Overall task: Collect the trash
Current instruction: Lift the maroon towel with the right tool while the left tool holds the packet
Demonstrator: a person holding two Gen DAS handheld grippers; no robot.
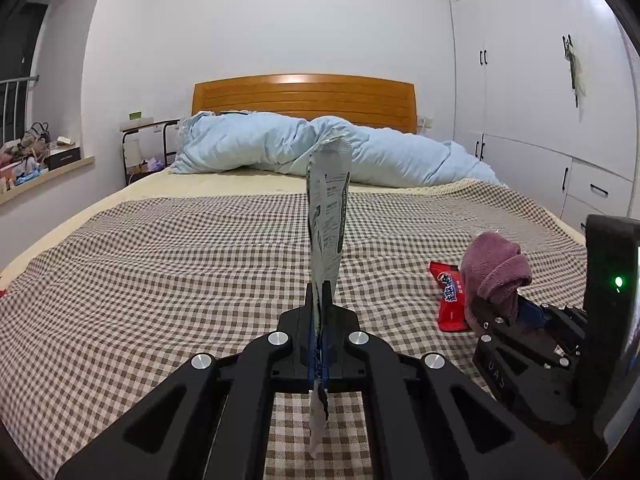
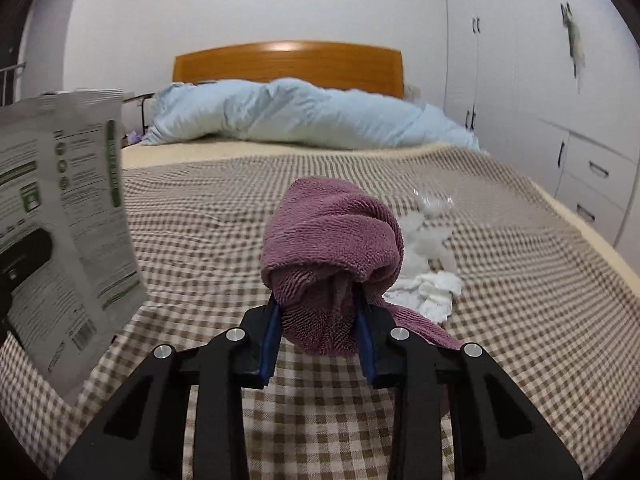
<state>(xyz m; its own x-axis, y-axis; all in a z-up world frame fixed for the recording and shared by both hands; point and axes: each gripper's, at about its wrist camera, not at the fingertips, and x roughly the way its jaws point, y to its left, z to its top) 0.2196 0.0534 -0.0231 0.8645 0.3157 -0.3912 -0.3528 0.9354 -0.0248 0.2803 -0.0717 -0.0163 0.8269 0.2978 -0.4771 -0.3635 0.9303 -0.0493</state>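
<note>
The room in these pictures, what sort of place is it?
Most likely a home bedroom: a bed with a checked cover, a wooden headboard with a rumpled light blue duvet below it, and white built-in wardrobes along one wall.

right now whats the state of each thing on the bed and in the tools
left tool: shut on the printed packet
printed packet: upright, torn open on top
right tool: shut on the purple towel
purple towel: bunched, lifted, tail hanging
red wrapper: flat on the bed
white tissues: crumpled on the bed
blue duvet: heaped by the headboard
</note>
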